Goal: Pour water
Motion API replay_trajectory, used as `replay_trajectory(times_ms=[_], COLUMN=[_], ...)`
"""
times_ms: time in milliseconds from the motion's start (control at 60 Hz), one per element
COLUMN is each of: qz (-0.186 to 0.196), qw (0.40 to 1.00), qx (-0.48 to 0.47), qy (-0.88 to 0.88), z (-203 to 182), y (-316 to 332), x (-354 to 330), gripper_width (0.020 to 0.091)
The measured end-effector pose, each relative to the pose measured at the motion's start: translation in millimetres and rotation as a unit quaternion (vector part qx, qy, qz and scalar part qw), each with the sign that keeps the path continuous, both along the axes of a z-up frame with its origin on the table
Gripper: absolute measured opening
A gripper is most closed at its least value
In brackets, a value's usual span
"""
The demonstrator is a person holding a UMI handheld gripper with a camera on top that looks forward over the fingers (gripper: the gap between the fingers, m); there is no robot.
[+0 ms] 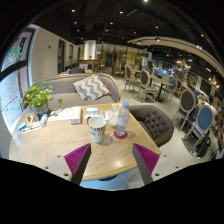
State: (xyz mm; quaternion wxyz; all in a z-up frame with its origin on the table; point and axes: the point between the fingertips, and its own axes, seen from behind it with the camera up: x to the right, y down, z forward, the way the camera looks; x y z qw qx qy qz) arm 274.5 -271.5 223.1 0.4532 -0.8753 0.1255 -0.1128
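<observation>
A clear plastic water bottle [121,120] with a red label stands upright on the round wooden table [60,145]. Just left of it stands a pale cup [97,128] with a patterned side. Both are beyond my fingers, a short way ahead over the table. My gripper [112,158] is open, its two magenta pads [76,156] spread wide with only bare tabletop between them. Nothing is held.
A potted green plant [38,96] and some papers or boxes [32,122] sit at the table's left side. A grey sofa [152,120] with a patterned cushion [91,88] runs behind the table. Chairs [187,105] and other tables fill the room to the right.
</observation>
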Motion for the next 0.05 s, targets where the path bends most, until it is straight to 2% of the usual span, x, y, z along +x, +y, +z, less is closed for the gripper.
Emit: replay_trajectory(times_ms=[50], qz=[-0.002], qw=[1.0], qx=[-0.008], qy=[-0.012], z=[-1.7], y=[-3.9], x=[4.0], gripper_width=[0.0857])
